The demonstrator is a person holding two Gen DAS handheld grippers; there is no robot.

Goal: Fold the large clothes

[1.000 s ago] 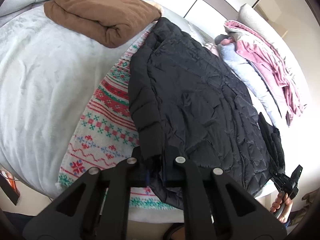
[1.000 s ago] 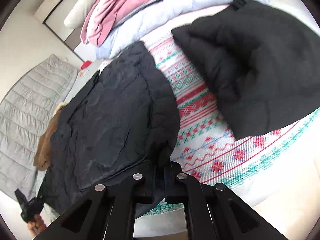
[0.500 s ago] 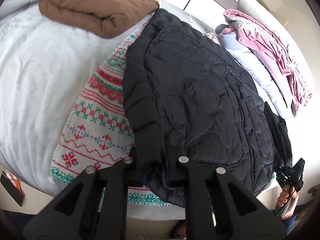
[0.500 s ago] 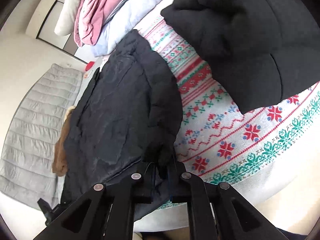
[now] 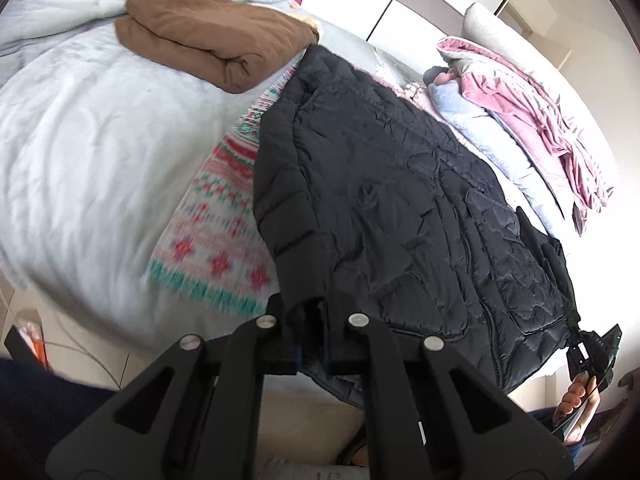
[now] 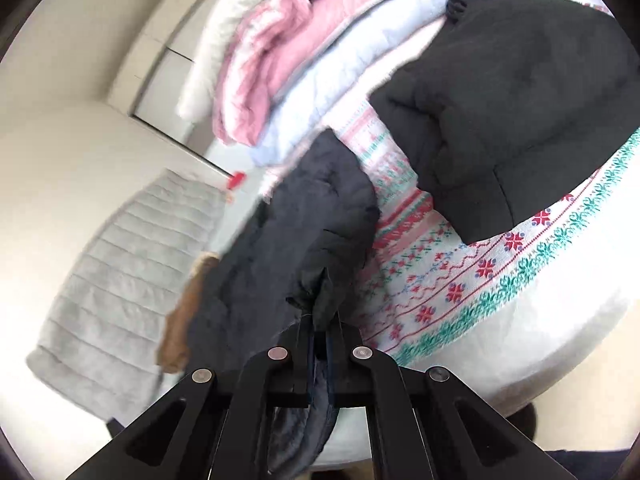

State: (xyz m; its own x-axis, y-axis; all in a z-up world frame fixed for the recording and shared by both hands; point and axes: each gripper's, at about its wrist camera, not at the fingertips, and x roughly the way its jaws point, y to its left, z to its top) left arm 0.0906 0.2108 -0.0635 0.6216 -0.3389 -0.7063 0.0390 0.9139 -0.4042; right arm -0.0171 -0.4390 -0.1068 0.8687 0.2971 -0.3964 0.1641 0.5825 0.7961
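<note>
While both grippers, left gripper (image 5: 312, 320) and right gripper (image 6: 320, 332), pinch the black puffer jacket (image 5: 400, 184) hem, its length runs straight away across the bed (image 5: 80, 140).

Two close wrist views, shared black jacket (image 5: 392, 200)

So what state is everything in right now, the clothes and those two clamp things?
Black jacket: spread on the bed, near hem pinched at two spots.
Left gripper: shut on the jacket hem.
Right gripper: shut on the jacket hem.
Brown garment: folded.
Black garment: folded, lying on the blanket.
Patterned blanket: spread flat.
Pink garment: loose, unfolded.
</note>
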